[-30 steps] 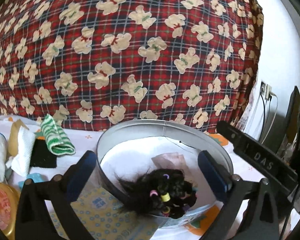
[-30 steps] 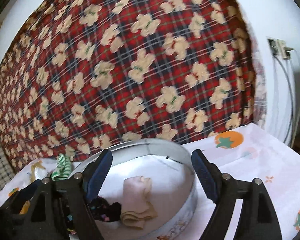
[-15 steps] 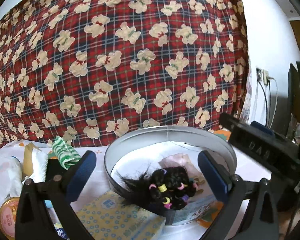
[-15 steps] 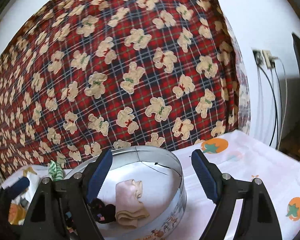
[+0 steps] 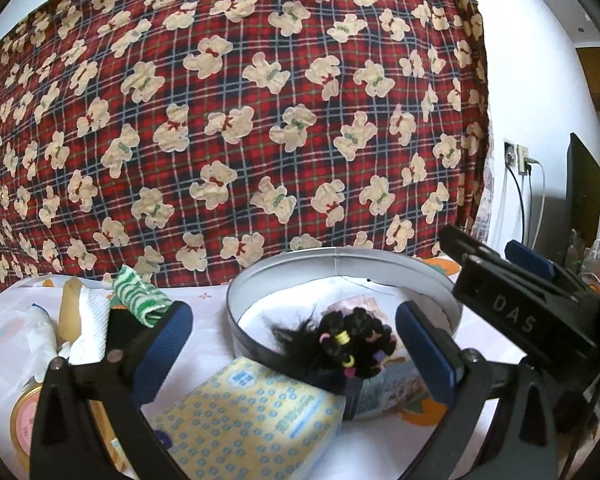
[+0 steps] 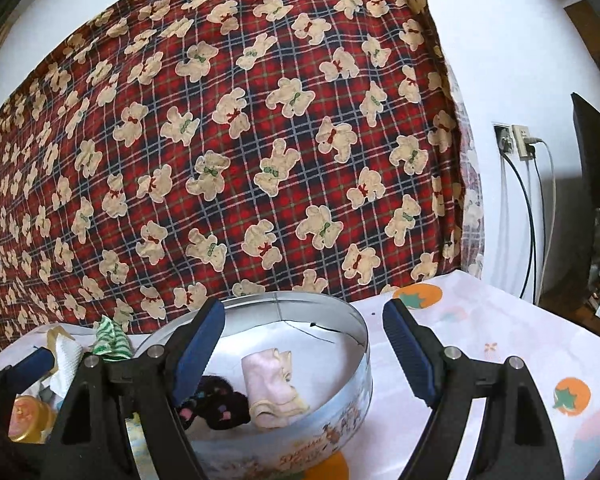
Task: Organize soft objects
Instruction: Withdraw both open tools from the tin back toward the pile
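While both grippers, left gripper [image 5: 292, 344] and right gripper [image 6: 304, 344], hang spread wide and hold nothing, the black hair bundle [image 5: 350, 342] drapes over the round tin [image 5: 340, 256]'s near rim; a nudge likely tips it out.

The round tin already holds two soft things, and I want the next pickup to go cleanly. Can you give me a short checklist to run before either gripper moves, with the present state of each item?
1. Left gripper open and holding nothing: ok.
2. Right gripper open and holding nothing: ok.
3. Round tin open at the top, with bare floor left inside: ok.
4. Black hair bundle fully inside the tin: not ok; strands reach over the near rim.
5. Folded pink cloth lying inside the tin: ok.
6. Green striped cloth out on the table and unobstructed: cannot tell; it lies among other items by the white paper towel.
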A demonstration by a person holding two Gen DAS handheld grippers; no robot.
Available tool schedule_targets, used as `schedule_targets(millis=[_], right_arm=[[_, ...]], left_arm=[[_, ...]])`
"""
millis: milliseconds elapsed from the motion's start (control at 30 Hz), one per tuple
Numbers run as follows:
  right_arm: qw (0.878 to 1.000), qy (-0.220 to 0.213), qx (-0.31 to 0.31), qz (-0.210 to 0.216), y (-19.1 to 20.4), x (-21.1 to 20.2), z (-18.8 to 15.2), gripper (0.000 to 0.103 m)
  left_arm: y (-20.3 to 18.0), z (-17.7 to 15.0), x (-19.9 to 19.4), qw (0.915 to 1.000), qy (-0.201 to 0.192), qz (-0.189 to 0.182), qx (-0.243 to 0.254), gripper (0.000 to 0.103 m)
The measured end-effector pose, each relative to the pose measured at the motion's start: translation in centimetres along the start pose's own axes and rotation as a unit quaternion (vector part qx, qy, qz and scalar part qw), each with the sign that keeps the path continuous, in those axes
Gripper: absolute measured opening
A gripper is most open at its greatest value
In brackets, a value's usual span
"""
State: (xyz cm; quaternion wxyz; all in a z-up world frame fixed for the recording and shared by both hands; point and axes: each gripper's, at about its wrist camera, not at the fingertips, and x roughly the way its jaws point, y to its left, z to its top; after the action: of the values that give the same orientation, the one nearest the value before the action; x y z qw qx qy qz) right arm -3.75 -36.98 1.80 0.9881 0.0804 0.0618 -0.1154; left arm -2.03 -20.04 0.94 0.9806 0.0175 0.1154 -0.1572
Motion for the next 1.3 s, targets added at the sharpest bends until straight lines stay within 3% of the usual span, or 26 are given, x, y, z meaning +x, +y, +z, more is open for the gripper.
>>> schedule_targets(millis=[400,800,1000,1300], right_arm=[[0.999,-0.028,-0.019,-0.003,3.6,-4.4,-0.8,0.083],[0.999,-0.015,-0.018,0.037,8.8,-7.4,-2.4,0.083],[0.997,0.005,-0.015,0.07,12.9,-8.1,-3.5,0.083],[0.992,0.027,-0.023,0.122,19.9,-8.1,-5.0,0.083]], left_arm=[[3.2,-0.9,-3.3,1.0,-0.002,-0.001,-0.004,0.103],[8.0,-1.7,-6.1,0.9998,-0.007,0.017,-0.005,0.103],[11.9,-2.2,-6.9,0.9991,-0.003,0.041,-0.016,0.103],[19.0,-2.7,-6.9,0.9941,0.005,0.104,-0.031,0.103]])
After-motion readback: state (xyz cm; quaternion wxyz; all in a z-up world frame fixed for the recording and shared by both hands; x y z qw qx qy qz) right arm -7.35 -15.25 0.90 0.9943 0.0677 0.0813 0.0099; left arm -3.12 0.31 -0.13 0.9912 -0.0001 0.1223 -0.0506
